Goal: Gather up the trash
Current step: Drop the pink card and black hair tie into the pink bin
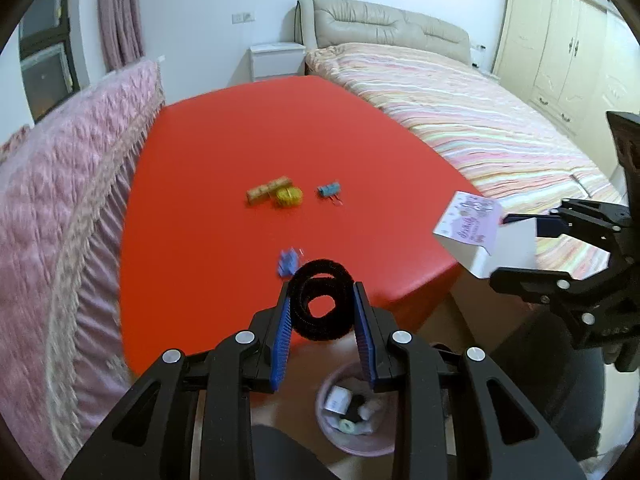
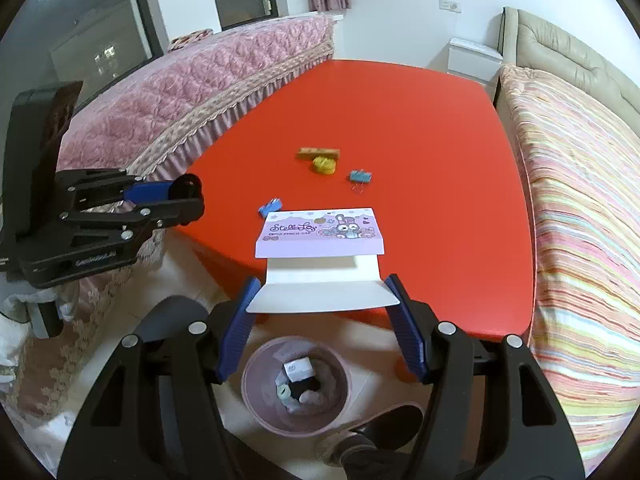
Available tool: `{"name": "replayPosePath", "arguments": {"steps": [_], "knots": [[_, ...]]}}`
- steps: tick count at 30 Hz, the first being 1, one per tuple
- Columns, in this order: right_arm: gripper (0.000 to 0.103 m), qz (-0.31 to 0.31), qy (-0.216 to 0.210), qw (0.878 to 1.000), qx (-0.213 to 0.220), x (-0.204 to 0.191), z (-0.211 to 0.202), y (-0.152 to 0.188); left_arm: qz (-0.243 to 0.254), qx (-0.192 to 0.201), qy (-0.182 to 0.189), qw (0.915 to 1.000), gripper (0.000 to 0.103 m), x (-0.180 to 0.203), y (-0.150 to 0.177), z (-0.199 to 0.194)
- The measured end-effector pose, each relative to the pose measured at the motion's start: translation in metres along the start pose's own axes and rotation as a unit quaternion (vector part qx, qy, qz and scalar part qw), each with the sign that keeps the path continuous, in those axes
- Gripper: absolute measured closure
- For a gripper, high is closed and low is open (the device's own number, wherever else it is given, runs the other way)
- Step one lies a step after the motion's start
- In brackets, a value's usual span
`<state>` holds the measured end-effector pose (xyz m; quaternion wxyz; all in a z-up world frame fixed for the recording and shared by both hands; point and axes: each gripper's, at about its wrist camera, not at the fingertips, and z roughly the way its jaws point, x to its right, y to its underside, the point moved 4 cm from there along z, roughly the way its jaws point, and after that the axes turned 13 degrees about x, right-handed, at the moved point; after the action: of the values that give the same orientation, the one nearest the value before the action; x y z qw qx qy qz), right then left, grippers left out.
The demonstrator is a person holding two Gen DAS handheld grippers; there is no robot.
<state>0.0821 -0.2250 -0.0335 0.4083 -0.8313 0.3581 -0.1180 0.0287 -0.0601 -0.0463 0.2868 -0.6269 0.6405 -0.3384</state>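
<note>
Above the near edge of the red table (image 1: 256,132), the left gripper (image 1: 322,304) was closed on a black fuzzy coil (image 1: 322,302), a pipe-cleaner-like strand wound into a loose ring and pinched between the blue pads (image 1: 280,344). Beside it, off the table's corner, the right gripper (image 2: 323,294) held an opened purple-and-white carton (image 2: 320,254) by its white flaps, jaws spread wide to span it; the printed lid showed a cartoon rabbit and script lettering.

Directly below both grippers, on the floor, stood one pink waste bin (image 2: 256,400). It contained a small white box, a pale green ring and crumpled white scraps.

Four items lay on the table: one tan wooden block (image 1: 267,191) touching one yellow wound roll (image 1: 288,197), one teal binder clip (image 1: 329,189) just beside them, and one blue binder clip (image 1: 287,263) near the front edge.

One striped bed (image 1: 460,120) flanked the table on one side and one pink quilted cover (image 1: 60,184) on the other.
</note>
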Motion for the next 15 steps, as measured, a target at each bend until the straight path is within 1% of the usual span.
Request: {"name": "replayPosePath", "arguments": {"steps": [4,10,15], "knots": [[0.04,-0.006,-0.009,1.0,-0.009,-0.013,-0.006,0.018,-0.006,0.001,0.006,1.0,0.074,0.004,0.017,-0.013],[0.04,-0.007,-0.032,0.999,-0.035,-0.029,-0.004,0.045,-0.015,0.001,0.009,0.9998,0.074,0.003,0.03,-0.027],[0.04,-0.008,-0.045,0.998,-0.049,-0.037,0.003,0.056,-0.018,0.001,0.012,0.9998,0.074,0.0,0.036,-0.033]]}}
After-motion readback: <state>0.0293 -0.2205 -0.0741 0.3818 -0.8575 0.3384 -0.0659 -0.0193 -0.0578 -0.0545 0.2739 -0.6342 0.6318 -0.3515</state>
